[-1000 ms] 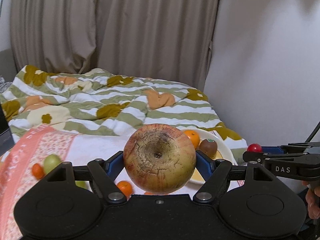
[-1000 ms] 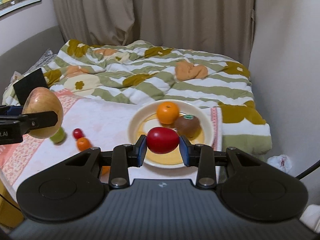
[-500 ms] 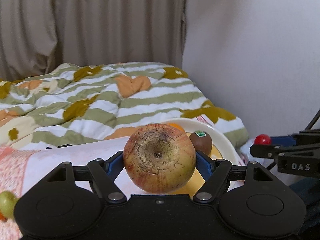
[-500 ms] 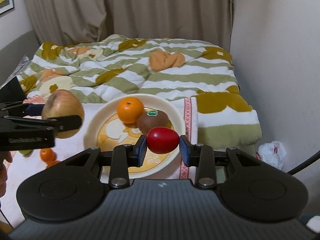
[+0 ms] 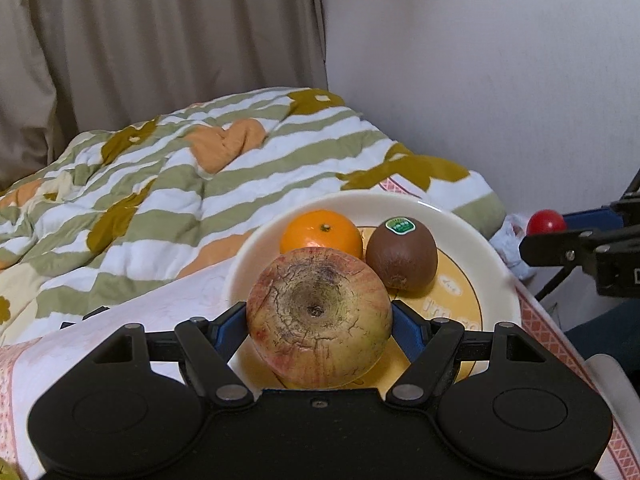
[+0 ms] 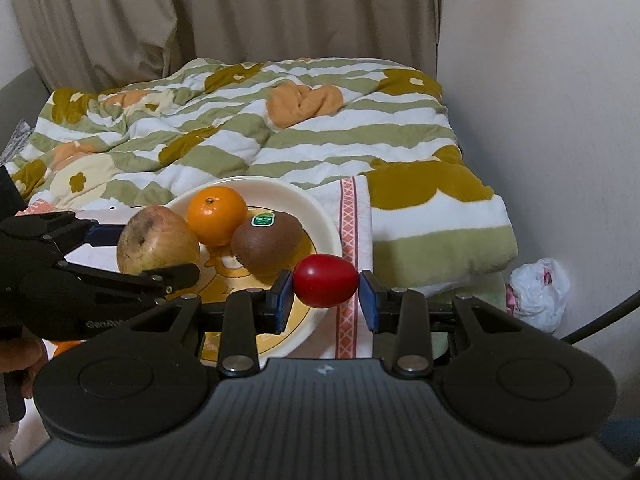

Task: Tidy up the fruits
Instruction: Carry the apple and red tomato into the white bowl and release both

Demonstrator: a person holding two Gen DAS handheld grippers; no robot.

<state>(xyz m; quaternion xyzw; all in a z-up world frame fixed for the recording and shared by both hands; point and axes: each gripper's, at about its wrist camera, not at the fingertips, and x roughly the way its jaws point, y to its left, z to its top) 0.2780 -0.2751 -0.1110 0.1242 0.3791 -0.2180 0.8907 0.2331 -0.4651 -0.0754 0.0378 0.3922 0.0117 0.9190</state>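
My left gripper (image 5: 319, 326) is shut on a large blotchy apple (image 5: 319, 316) and holds it over the near left part of the cream plate (image 5: 496, 264). On the plate lie an orange (image 5: 320, 234) and a kiwi (image 5: 401, 253) with a green sticker. My right gripper (image 6: 325, 292) is shut on a small red tomato (image 6: 326, 280), held over the plate's right rim (image 6: 320, 216). The apple (image 6: 158, 246), orange (image 6: 217, 215) and kiwi (image 6: 266, 242) also show in the right wrist view. The right gripper with its tomato (image 5: 546, 222) shows at the right of the left wrist view.
The plate stands on a pink-edged cloth (image 6: 352, 216) at the table's right end. A striped green and white quilt (image 6: 280, 128) lies behind it. A white wall (image 6: 540, 100) is close on the right, and a plastic bag (image 6: 538, 288) lies on the floor.
Both grippers have moved right and closer to the plate. The apple is now low over the plate's near left side, the tomato over its right rim.
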